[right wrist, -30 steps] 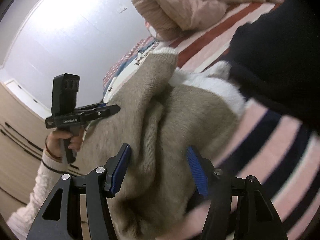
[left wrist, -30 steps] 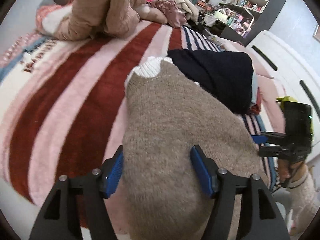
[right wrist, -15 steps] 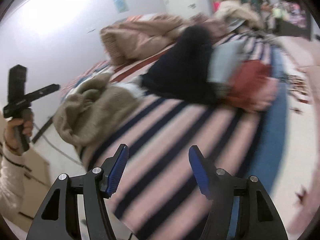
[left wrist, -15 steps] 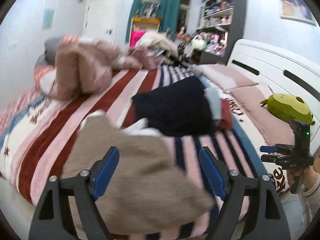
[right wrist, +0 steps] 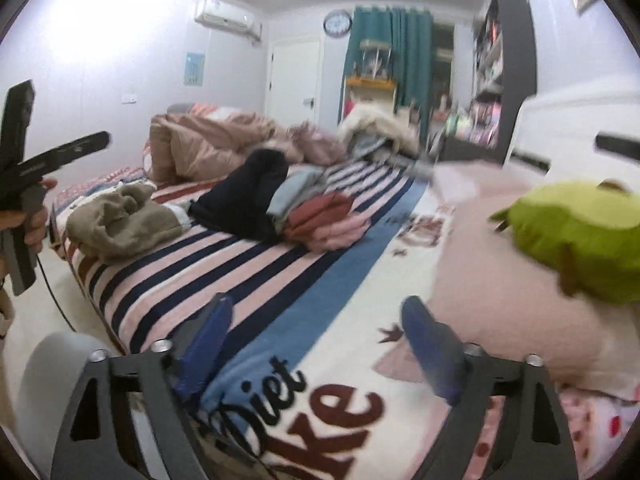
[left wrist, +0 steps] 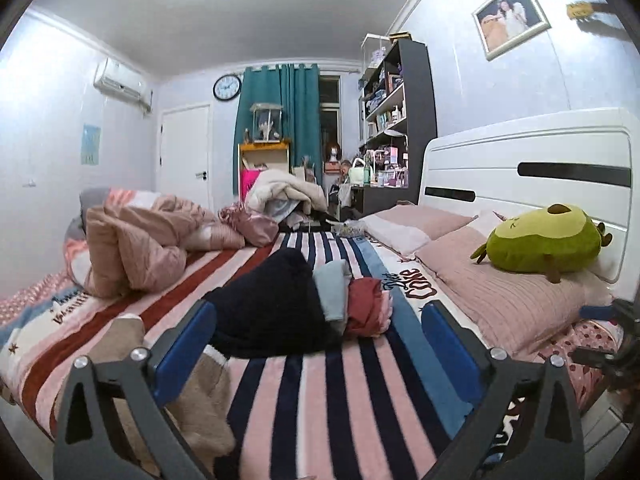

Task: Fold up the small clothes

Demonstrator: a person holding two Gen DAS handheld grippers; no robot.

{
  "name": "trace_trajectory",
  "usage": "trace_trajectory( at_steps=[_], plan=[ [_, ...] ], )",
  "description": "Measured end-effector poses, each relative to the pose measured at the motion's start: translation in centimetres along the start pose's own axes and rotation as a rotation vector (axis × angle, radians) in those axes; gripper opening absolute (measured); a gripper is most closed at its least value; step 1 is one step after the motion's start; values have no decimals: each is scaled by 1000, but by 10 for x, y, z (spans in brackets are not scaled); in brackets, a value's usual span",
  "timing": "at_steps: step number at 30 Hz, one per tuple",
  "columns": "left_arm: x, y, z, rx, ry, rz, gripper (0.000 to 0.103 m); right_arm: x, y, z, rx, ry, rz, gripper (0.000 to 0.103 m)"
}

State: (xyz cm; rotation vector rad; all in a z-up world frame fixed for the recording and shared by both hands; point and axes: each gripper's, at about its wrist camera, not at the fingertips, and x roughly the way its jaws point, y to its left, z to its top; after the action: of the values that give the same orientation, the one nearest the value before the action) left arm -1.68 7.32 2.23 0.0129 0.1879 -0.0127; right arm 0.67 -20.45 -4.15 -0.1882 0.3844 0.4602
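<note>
My left gripper (left wrist: 318, 344) stands wide open at the bottom of the left wrist frame, its blue-padded fingers (left wrist: 186, 344) spread with nothing between them. Behind the left finger, at lower left, lies the crumpled beige knitted sweater with a white cuff (left wrist: 200, 400), heaped near the edge of the bed covered by a pink, red and navy striped blanket (left wrist: 320, 400). Just beyond it, in the middle of the frame, a navy blue knitted garment (left wrist: 272, 312) leans against a pale grey-blue folded piece (left wrist: 334, 288) and a dark red folded piece (left wrist: 366, 306), the three touching in a row. At centre right a green avocado-shaped plush toy (left wrist: 544, 242) rests on a pink ribbed pillow (left wrist: 500, 300) before the white headboard (left wrist: 520, 160). A rumpled pink quilt (left wrist: 136, 244) sits at centre left.

My right gripper (right wrist: 320, 344) is also spread open and empty at the bottom of the right wrist frame, which is blurred, over the white part of the blanket bearing large dark red lettering (right wrist: 320, 412). There the beige sweater (right wrist: 124, 220) lies at centre left, well apart from my fingers, touching the navy garment (right wrist: 248, 196). My other hand (right wrist: 28, 220) shows at the left edge, holding the left gripper's handle.
</note>
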Motion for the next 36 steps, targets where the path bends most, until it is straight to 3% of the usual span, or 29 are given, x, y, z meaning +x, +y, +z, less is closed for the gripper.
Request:
trace_trajectory(
  at_steps=[2, 7, 12, 36],
  plan=[
    [-4, -12, 1, 5, -1, -11, 102, -17, 2, -1, 19, -25, -8, 98],
    [-9, -25, 2, -6, -4, -34, 102, -50, 0, 0, 120, -121, -6, 99],
    [-10, -31, 0, -5, 2, -39, 102, -62, 3, 6, 144, -176, -11, 103],
    [-16, -27, -5, -22, 8, -22, 102, -60, 29, 27, 112, -239, 3, 103]
  ],
)
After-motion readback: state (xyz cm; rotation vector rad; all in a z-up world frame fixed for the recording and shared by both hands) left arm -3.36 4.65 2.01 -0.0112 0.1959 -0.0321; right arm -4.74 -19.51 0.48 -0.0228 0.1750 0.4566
